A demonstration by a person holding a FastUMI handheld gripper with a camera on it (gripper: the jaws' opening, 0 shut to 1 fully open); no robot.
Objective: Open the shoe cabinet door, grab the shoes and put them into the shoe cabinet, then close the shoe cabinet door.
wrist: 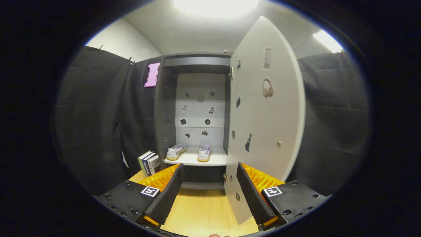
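The shoe cabinet (197,108) stands open at the back of the booth, its pale door (266,108) swung wide on the right-hand hinges and reaching out toward the gripper (210,194). Two light-coloured shoes (190,152) sit side by side on the cabinet's white lower shelf (197,160), toes pointing outward, a small gap between them. Small dark stickers dot the cabinet's back panel and the inner face of the door, which also carries a small knob (279,143) near its free edge. Just left of the cabinet's base, a short row of books (148,163) stands upright on the wooden desk (200,210). The fingers are spread apart and hold nothing; the cabinet lies beyond them, with the door's lower edge just beside the right finger.
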